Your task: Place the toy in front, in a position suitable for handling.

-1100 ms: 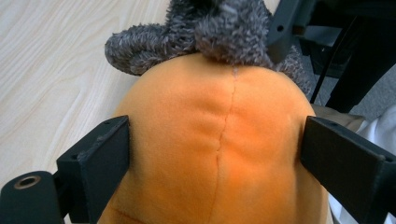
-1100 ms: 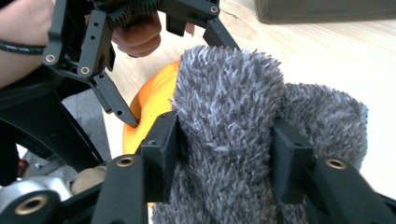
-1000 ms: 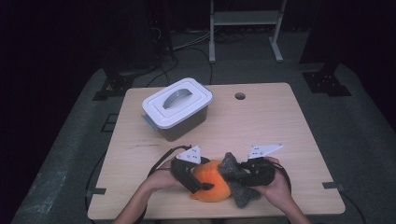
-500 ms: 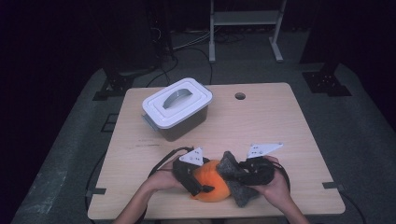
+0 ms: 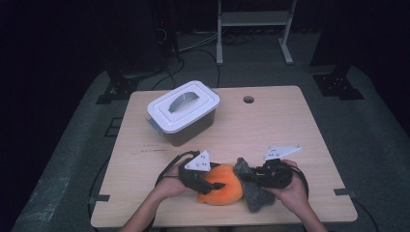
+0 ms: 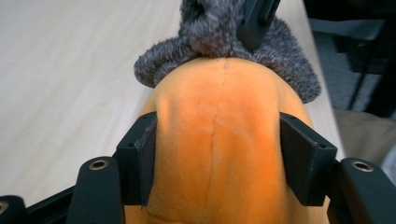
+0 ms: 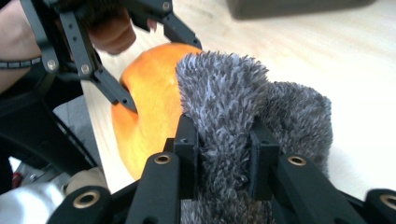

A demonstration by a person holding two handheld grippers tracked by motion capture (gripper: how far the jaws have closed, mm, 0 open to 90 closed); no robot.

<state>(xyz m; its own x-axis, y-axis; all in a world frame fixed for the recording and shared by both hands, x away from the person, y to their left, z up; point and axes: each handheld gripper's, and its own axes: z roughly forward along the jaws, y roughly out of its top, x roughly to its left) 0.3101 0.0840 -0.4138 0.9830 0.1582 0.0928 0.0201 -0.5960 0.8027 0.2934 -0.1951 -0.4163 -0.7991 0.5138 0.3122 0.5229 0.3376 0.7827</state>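
High view: the plush toy, an orange body with grey furry parts, lay at the near edge of the table, between the left gripper and the right gripper. A lidded storage box stood well apart, farther back. Risk: the toy sat near the table edge, so a slipped grip could have sent it off the near side. No writing was legible.

Left gripper view: the jaws had just been closing and pressed on both flanks of the orange body. The stuffing yields, so the pads could have slid off the rounded surface under a pull.

Right gripper view: the jaws had just been closing and were clamped on a fold of grey fur, with the left gripper touching the orange body beyond. Opposed pulling could have strained the seam or let the pile slip free. No brand or label was readable.
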